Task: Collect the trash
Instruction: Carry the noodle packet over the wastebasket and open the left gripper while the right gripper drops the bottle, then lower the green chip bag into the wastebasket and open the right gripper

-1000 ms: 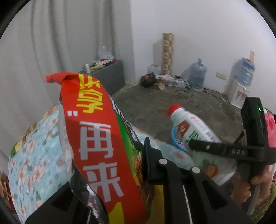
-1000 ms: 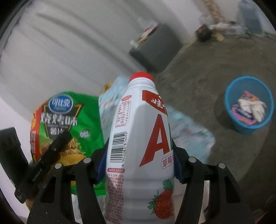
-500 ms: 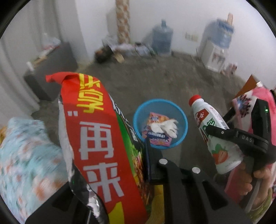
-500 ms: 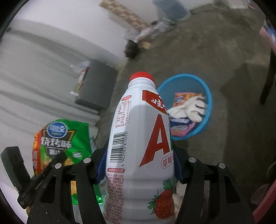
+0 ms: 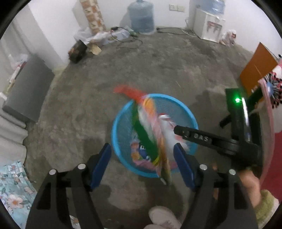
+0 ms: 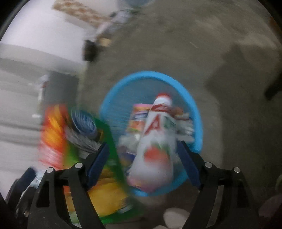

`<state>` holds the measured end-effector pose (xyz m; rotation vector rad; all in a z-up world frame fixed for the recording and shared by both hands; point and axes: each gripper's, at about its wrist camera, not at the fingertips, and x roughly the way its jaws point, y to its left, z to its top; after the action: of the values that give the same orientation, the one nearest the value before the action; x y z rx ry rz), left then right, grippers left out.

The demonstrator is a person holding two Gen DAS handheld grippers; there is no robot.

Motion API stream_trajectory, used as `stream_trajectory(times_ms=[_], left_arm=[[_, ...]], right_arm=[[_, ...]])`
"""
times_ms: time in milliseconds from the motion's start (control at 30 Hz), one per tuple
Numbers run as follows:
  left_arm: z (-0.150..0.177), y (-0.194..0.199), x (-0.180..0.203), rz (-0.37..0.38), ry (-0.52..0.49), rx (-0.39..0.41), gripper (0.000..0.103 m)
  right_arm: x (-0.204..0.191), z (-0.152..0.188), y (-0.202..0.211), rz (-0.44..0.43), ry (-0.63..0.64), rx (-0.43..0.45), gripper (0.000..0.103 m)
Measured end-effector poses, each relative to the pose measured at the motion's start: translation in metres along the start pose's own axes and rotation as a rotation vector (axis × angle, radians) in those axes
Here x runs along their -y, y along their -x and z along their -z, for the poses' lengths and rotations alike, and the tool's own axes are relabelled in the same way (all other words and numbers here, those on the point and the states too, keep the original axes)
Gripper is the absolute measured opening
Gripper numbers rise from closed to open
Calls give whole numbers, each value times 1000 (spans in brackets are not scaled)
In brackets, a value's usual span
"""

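A blue mesh bin (image 5: 183, 109) stands on the concrete floor, also in the right wrist view (image 6: 193, 109). My left gripper (image 5: 141, 163) is open above its near rim. The red and green snack bag (image 5: 146, 130) falls blurred over the bin, free of my jaws; it shows in the right wrist view (image 6: 58, 133). My right gripper (image 6: 141, 160) is open; it also shows in the left wrist view (image 5: 178, 139). The white strawberry drink bottle (image 6: 156, 141) drops blurred between its spread fingers into the bin. Older wrappers (image 6: 139, 119) lie inside.
A grey cabinet (image 5: 26, 88) stands at left. Water jugs (image 5: 141, 15), a dispenser (image 5: 208, 28), boxes and cables line the far wall. A floral cloth (image 5: 12, 185) is at lower left. An orange board (image 5: 257, 68) is at right. A shoe (image 5: 164, 216) is below.
Both grippers have swung over the bin and opened. The snack bag has left my left gripper and the bottle has left my right gripper; both are falling.
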<state>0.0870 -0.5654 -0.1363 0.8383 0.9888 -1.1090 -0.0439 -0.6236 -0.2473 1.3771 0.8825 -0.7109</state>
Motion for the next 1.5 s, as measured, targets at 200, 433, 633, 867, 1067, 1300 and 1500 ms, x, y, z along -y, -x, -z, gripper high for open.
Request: stream_trajectory(times_ms=[200, 433, 633, 867, 1067, 1300, 1500], left_arm=[[6, 28, -17, 20, 52, 51, 73], [26, 84, -46, 28, 152, 136, 73], [71, 150, -66, 30, 231, 232, 73], [138, 239, -83, 18, 327, 383, 81], [208, 299, -84, -25, 382, 501, 88], [280, 322, -91, -80, 491, 520, 89], [308, 320, -104, -141, 552, 483, 89]], right_arm=[[20, 24, 34, -30, -15, 58, 76], [21, 35, 76, -40, 10, 141, 76], [13, 30, 99, -66, 34, 211, 76], [-16, 44, 129, -79, 148, 234, 76], [-35, 52, 138, -93, 201, 233, 76], [-31, 35, 74, 27, 118, 86, 70], [-7, 22, -2, 83, -77, -81, 43]])
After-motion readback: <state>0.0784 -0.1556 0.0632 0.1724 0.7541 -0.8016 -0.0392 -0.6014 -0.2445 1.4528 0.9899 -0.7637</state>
